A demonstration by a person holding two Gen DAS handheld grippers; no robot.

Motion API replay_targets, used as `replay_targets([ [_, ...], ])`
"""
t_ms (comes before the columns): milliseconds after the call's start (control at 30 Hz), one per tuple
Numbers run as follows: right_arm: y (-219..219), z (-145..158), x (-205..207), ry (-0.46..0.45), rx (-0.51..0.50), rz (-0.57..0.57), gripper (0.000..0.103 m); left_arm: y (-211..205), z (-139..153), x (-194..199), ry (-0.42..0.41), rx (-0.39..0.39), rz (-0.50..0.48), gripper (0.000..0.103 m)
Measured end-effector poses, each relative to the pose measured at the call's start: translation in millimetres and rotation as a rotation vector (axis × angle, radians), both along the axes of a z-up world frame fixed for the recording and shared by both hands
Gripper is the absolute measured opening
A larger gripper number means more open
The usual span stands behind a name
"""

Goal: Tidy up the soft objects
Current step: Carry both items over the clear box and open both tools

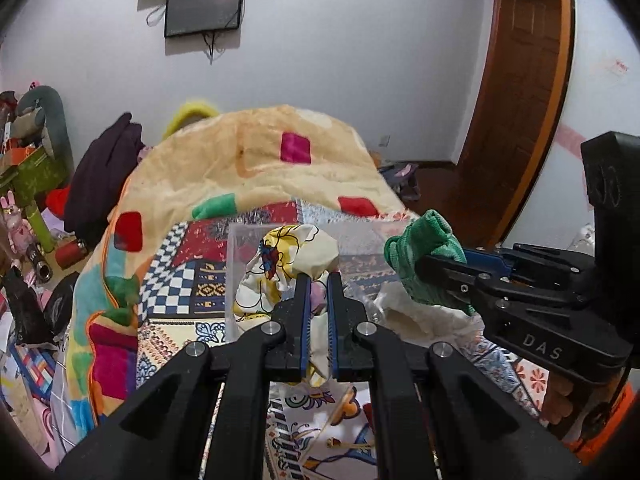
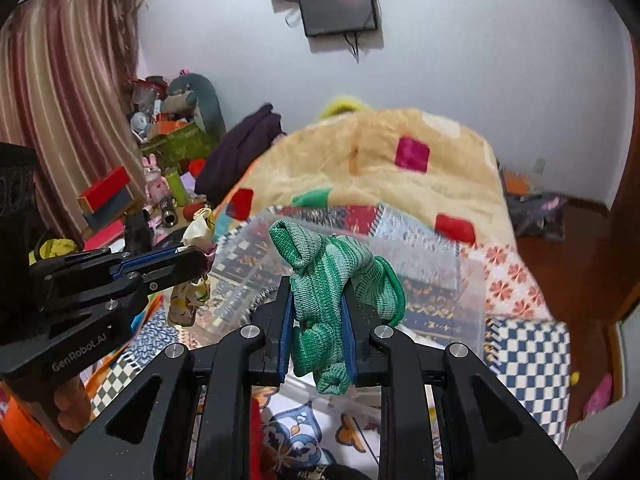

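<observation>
My left gripper [image 1: 319, 280] is shut on a cream floral cloth [image 1: 288, 256], bunched and held above a clear plastic box [image 1: 244, 240] on the bed. My right gripper [image 2: 318, 292] is shut on a green knitted cloth [image 2: 340, 268], held over the same clear box [image 2: 460, 280]. In the left wrist view the right gripper [image 1: 424, 264] shows at right with the green cloth [image 1: 420, 248]. In the right wrist view the left gripper [image 2: 200, 258] shows at left with the floral cloth [image 2: 192, 292].
A yellow patchwork blanket [image 1: 260, 168] is heaped behind the box on a patterned bedsheet [image 1: 180, 300]. A white cloth [image 1: 420, 316] lies by the box. Cluttered shelves and toys [image 2: 168, 136] stand at left. A brown door [image 1: 520, 100] is at right.
</observation>
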State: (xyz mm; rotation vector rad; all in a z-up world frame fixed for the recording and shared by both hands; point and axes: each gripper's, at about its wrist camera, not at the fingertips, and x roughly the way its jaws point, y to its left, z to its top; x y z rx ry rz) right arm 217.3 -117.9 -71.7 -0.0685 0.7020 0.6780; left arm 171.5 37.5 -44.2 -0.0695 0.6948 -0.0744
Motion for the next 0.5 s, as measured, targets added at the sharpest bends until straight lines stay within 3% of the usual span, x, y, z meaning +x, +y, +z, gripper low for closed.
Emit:
replay_targets([
  [333, 10, -23, 12, 0.038, -0.098, -0.018, 0.021, -13, -35, 25, 0.088, 0.047, -0.010, 0.007],
  [400, 12, -23, 10, 0.041, -0.104, -0.004, 0.025, -14, -38, 25, 0.096, 0.052, -0.011, 0.011],
  [500, 8, -21, 7, 0.043, -0.100, 0.004, 0.042, -14, -38, 22, 0.101, 0.042, -0.009, 0.018],
])
